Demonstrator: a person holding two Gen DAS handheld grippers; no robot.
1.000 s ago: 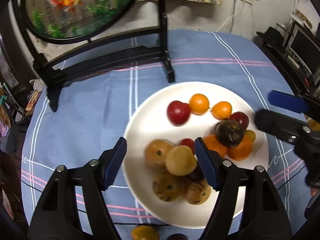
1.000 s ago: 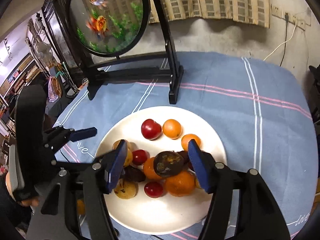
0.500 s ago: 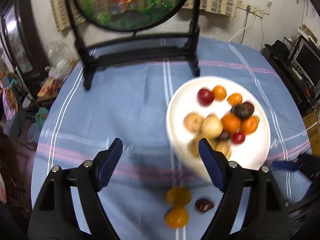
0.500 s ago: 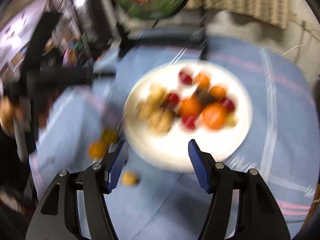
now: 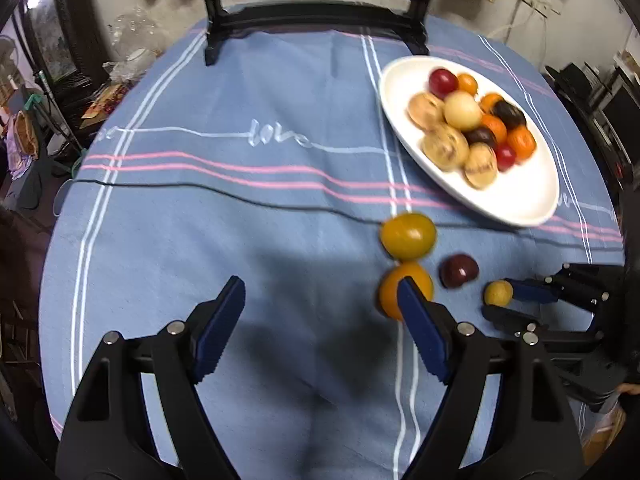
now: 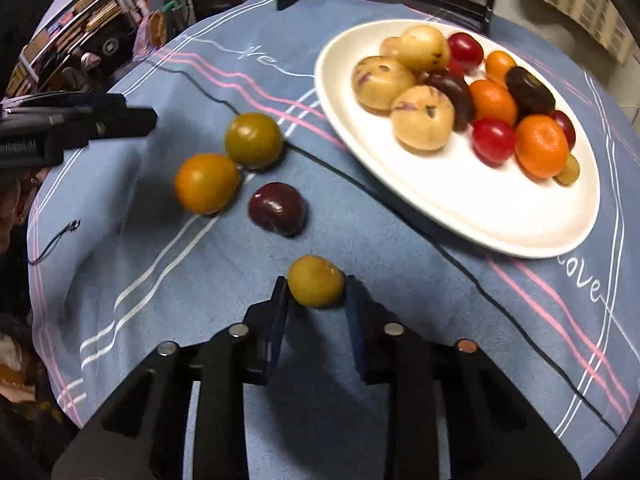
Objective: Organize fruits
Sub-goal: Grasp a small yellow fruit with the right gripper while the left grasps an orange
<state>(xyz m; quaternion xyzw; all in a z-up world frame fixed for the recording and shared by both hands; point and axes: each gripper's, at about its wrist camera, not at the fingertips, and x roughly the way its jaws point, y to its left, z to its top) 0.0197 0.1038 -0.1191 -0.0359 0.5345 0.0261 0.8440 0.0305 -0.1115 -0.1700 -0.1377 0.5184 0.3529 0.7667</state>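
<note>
Right gripper (image 6: 316, 286) brackets a small yellow fruit (image 6: 316, 280) on the tablecloth (image 6: 200, 300); contact with the pads is unclear.
Left gripper (image 5: 320, 312) gapes empty, its right finger hiding part of an orange fruit (image 5: 400, 284); white plate (image 6: 480, 216) lies beyond.

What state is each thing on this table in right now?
Left gripper: open, empty.
Right gripper: open around small yellow fruit.
White plate: piled with fruit.
Dark red fruit: loose on tablecloth.
Two orange-yellow fruits: loose, touching.
</note>
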